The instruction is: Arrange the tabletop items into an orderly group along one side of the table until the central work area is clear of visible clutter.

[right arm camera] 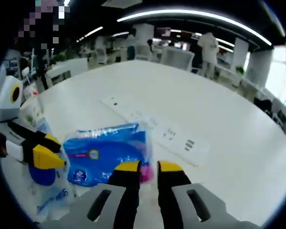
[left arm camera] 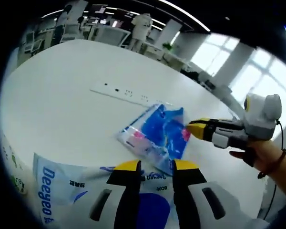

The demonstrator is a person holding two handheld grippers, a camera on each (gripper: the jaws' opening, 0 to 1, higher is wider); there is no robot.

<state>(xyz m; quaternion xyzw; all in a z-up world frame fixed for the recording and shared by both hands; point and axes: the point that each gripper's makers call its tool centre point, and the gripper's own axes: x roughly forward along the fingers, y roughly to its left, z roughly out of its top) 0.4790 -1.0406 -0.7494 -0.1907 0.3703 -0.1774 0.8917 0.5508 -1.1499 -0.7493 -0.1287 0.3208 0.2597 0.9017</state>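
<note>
Two packs [left arm camera: 158,133] [left arm camera: 62,191], one power strip [left arm camera: 126,93]

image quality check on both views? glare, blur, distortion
Left gripper view: windows at right blown out, heavy fisheye bending the white table, blue tissue pack slightly soft, right hand-held gripper fairly sharp. Right gripper view: ceiling strip lights glare, power strip bleached against the table, blue tissue pack legible but soft, background blurred.

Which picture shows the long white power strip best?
The right gripper view: the long white power strip lies close, with its sockets visible along its length. In the left gripper view it sits farther off, its near end hidden behind the blue plastic packet.
</note>
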